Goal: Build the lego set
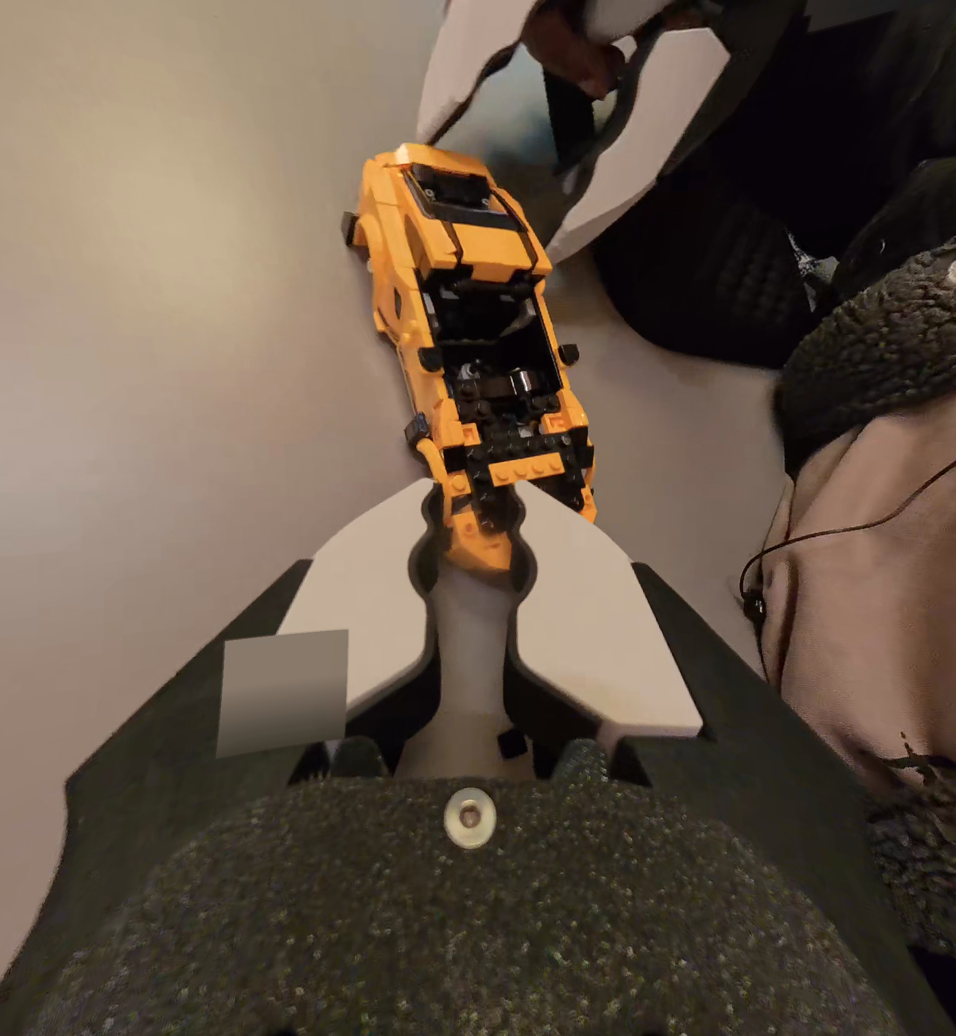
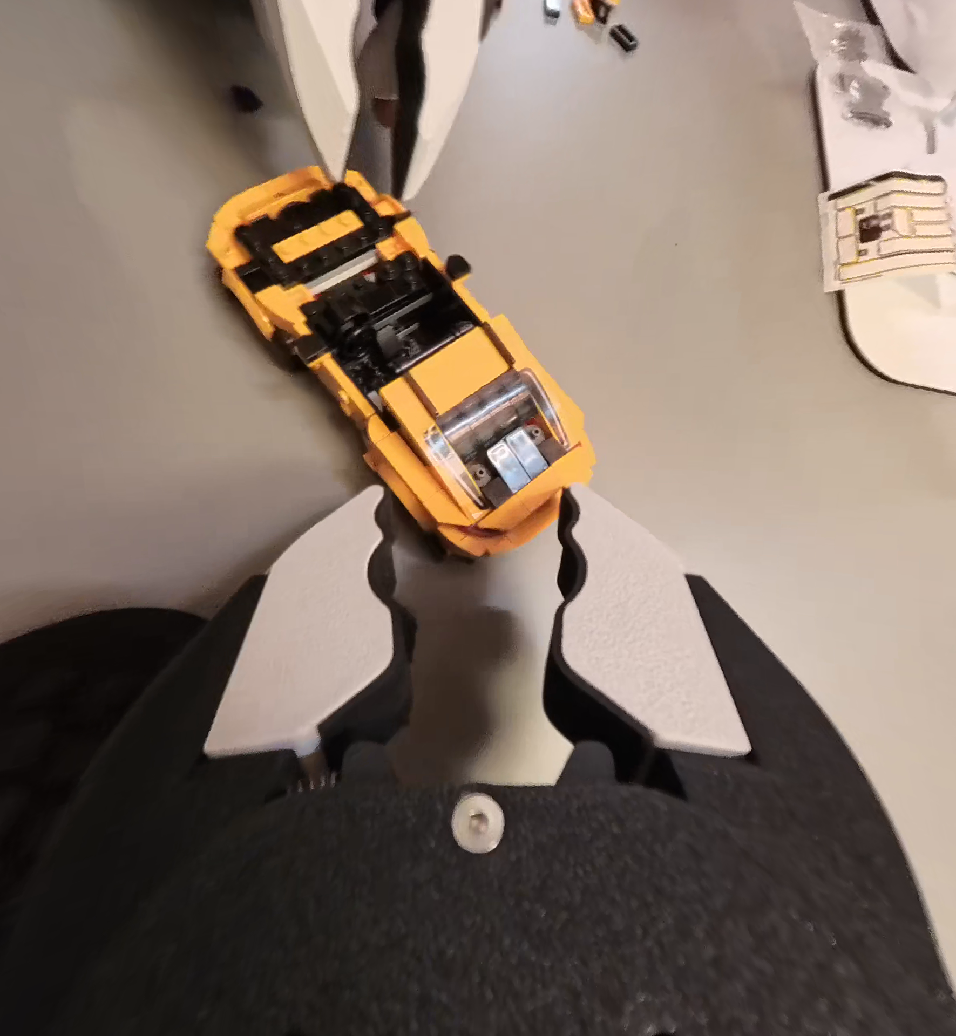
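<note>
Orange-and-black lego car (image 1: 467, 342): laid on the grey table (image 1: 128, 280), part-built. Left gripper (image 1: 474, 493): jaws closed narrowly on the car's studded end. Right gripper (image 2: 472, 499): jaws half open, bracketing the windscreen end; grip cannot be told. Right of the car, well apart: sticker sheet (image 2: 887, 232), white tray (image 2: 913, 347).

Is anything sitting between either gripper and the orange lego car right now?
Nothing visible. The left gripper has its jaws around one end of the orange lego car, and the right gripper brackets the opposite end with open jaws.
</note>
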`<state>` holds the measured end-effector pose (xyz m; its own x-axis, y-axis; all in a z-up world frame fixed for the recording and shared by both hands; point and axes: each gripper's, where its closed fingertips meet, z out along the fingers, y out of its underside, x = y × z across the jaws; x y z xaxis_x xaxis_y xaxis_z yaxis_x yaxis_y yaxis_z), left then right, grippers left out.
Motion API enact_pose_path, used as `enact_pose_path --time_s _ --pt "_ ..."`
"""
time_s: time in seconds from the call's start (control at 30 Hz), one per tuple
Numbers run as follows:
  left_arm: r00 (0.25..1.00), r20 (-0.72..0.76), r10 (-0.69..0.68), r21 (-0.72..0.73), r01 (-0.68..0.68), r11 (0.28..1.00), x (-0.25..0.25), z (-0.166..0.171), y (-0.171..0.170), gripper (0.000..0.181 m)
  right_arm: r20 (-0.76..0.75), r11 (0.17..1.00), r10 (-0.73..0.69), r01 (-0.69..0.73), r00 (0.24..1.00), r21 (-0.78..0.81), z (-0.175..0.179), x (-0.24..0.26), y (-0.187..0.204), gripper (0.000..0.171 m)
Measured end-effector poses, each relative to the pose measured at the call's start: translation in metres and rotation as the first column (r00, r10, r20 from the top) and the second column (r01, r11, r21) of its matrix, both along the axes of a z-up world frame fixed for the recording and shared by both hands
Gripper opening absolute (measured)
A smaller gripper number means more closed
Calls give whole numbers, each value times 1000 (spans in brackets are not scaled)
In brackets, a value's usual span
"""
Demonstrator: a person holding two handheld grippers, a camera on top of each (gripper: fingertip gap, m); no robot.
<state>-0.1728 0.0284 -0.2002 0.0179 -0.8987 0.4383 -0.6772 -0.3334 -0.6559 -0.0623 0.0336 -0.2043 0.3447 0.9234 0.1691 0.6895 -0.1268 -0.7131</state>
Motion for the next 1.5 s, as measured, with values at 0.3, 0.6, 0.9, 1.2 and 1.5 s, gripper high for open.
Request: enact_pose_path --time_s 0.3,0.6,0.9,1.2,1.5 --pt "997 54 -46 14 46 999 19 -5 -31 22 -13 991 -129 130 992 43 -3 5 50 41" --pt "983 74 -171 210 152 966 27 6 -30 22 -113 928 -365 371 924 44 25 15 47 40" --pt "891 -153 -427 564 434 703 32 16 50 65 -178 875 -484 468 857 -124 32 -34 -44 43" --pt "535 -345 -771 419 823 383 64 -22 51 110 -173 798 -603 592 779 -115 30 -56 -54 42" --pt "570 -430 -700 514 792 329 54 -25 39 86 -150 797 -602 579 785 -171 16 -54 -62 41"
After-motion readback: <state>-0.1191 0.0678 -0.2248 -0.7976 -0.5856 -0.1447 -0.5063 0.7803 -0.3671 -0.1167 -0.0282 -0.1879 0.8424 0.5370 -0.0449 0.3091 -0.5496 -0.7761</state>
